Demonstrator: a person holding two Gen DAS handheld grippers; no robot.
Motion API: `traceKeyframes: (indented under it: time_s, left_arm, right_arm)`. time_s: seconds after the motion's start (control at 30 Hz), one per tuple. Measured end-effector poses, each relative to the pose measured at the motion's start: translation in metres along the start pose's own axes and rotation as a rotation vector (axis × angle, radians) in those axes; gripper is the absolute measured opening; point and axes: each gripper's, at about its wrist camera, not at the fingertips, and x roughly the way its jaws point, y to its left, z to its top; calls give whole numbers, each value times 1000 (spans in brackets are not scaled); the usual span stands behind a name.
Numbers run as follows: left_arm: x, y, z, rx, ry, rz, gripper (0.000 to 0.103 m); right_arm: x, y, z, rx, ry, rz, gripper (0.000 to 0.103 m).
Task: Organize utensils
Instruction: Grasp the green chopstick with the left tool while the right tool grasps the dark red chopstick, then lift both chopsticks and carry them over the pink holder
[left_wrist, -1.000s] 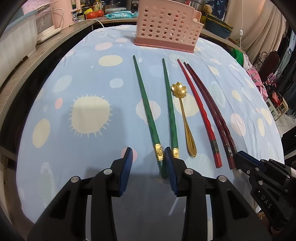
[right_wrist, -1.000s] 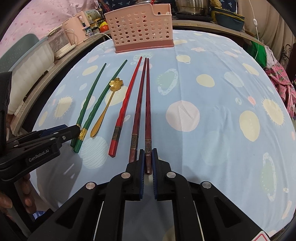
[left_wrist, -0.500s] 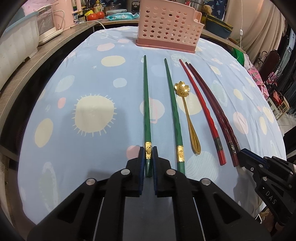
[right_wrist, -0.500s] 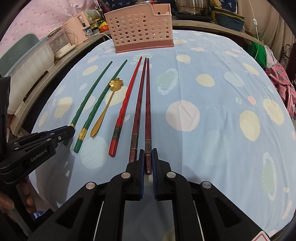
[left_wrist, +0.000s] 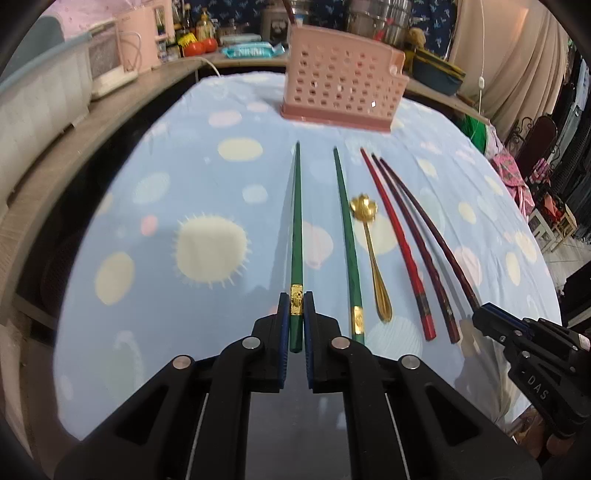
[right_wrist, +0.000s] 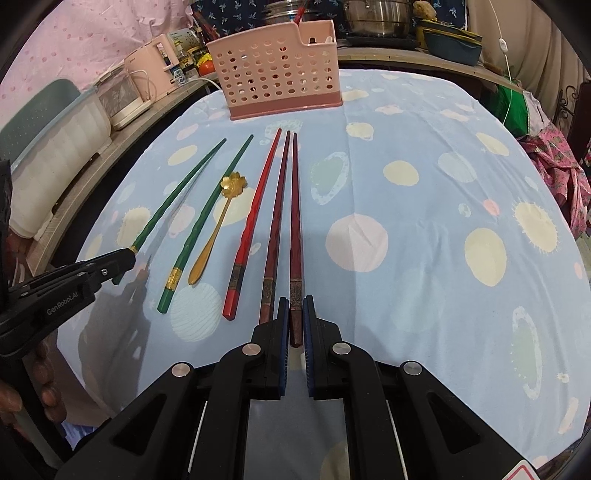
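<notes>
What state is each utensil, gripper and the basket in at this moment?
left gripper: shut on outer green chopstick.
right gripper: shut on outer dark red chopstick.
Gold spoon: lying free.
Pink basket: upright.

Black gripper (left_wrist: 296, 317), blue pads (left_wrist: 283, 321), silver screws

"GenRobot.AI" is printed on the left claw (right_wrist: 127, 258); "DAS" stands on the right claw (left_wrist: 480, 314).
</notes>
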Motion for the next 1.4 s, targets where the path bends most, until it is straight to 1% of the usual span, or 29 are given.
traceKeyframes:
  time_s: [0.13, 0.27, 0.47, 0.7, 0.93, 1.2, 1.4]
  left_arm:
    - [-12, 4, 8, -19, -26, -14, 7]
    - [-28, 5, 21, -20, -75, -19, 7]
    - [-49, 6, 46, -23, -149, -27, 7]
    - [-68, 8, 78, -28, -229, -25, 7]
    - [-81, 6, 116, -11, -309, -27, 7]
    - [-86, 5, 152, -16, -366, -38, 7]
    - [-94, -1, 180, -8, -413, -47, 7]
  right_arm:
    - [-13, -2, 8, 9, -30, 7, 7]
    - [-28, -3, 20, 12, -78, 14, 7]
    - [-57, -7, 46, 34, -167, 31, 7]
    - [-82, -13, 84, 41, -255, 21, 7]
    - [-95, -21, 120, 71, -321, 42, 7]
    - [-107, -30, 159, 94, -395, 51, 7]
    - [-112, -34, 182, 110, -435, 65, 7]
